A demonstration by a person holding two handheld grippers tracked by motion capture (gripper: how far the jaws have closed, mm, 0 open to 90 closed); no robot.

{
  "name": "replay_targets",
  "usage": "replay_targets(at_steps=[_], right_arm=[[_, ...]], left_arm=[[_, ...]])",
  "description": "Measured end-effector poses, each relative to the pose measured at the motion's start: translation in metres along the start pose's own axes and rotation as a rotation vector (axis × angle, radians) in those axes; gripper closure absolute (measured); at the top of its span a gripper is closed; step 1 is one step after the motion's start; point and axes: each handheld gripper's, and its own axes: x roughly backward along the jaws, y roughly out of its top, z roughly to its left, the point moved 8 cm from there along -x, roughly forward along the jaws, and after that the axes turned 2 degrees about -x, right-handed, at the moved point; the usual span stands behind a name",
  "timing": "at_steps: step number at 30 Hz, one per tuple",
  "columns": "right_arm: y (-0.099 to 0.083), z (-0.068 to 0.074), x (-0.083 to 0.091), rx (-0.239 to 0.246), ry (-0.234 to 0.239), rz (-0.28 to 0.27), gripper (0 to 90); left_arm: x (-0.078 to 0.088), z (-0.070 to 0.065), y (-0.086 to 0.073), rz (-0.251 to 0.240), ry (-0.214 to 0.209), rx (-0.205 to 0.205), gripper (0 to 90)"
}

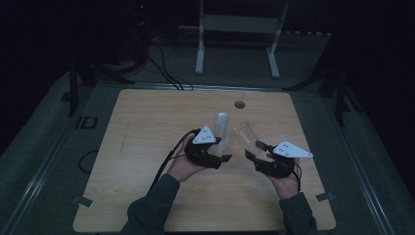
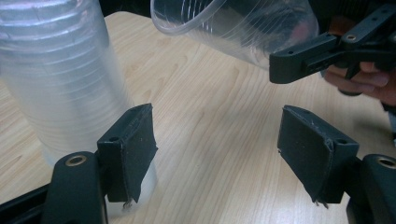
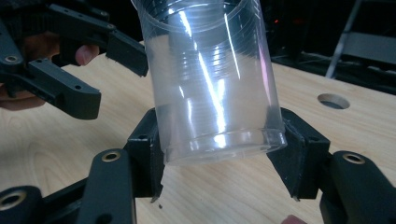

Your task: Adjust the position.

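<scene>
A tall stack of clear plastic cups (image 1: 221, 128) (image 2: 60, 79) stands upright on the wooden table (image 1: 147, 127). My left gripper (image 1: 221, 155) (image 2: 222, 149) is open just in front of it. The stack sits outside its left jaw, and only bare table lies between the jaws. My right gripper (image 1: 255, 149) (image 3: 219, 149) is shut on the base of a single clear cup (image 1: 246, 136) (image 3: 210, 79) (image 2: 243, 28). It holds that cup off the table, tilted with its mouth toward the stack. Both grippers are close together near the table's middle.
A round hole (image 1: 239, 104) (image 3: 333, 101) is cut in the table's far side. Behind the table a white metal frame (image 1: 238, 29) stands on the floor, with black cables (image 1: 161, 68) trailing nearby. The room around is dark.
</scene>
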Motion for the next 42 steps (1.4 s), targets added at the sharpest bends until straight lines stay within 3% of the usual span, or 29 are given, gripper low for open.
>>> replay_targets(at_steps=[17, 33, 42], right_arm=[[-0.001, 0.000, 0.000, -0.009, -0.053, -0.055, 41.7], [0.000, 0.005, -0.001, -0.003, -0.056, -0.076, 41.7], [0.000, 0.010, -0.004, 0.003, -0.049, -0.085, 41.7]], left_arm=[[-0.005, -0.003, 0.014, -0.055, -0.009, 0.058, 27.2], [-0.011, -0.001, 0.024, -0.111, -0.040, 0.193, 21.5], [-0.015, -0.004, 0.027, -0.142, -0.066, 0.227, 19.3]])
